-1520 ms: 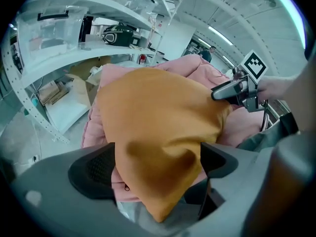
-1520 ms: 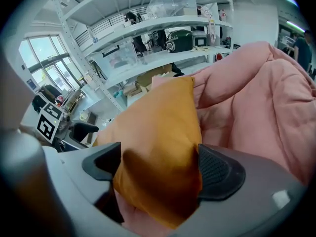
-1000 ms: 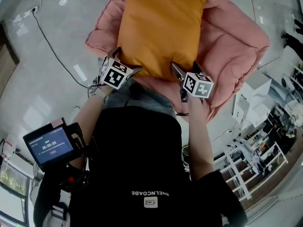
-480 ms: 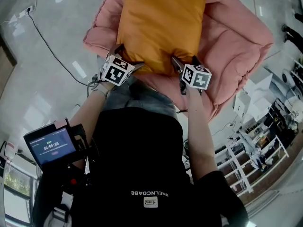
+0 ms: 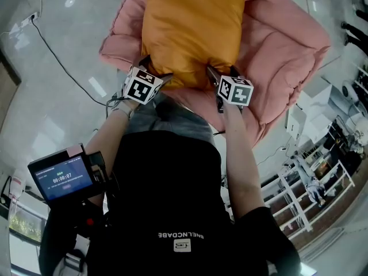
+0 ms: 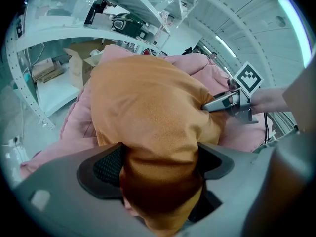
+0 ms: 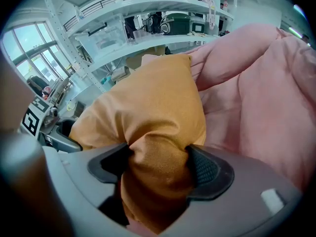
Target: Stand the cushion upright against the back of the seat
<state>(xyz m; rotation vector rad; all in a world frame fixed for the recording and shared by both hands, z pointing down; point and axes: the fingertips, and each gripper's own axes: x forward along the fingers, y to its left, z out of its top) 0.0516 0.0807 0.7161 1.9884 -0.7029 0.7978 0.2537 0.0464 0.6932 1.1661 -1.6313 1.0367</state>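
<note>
Since a second ago the left gripper and right gripper have nudged forward; their jaws are closing, pinching the near corners of the cushion, which lies flat on the pink seat; such shallow fabric pinches may slip during lifting

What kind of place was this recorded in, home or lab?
Most likely a lab or workshop, not a home: white metal shelves hold equipment, a cardboard box sits beside them, and a cable runs across the glossy floor near the pink seat with its orange cushion.
</note>
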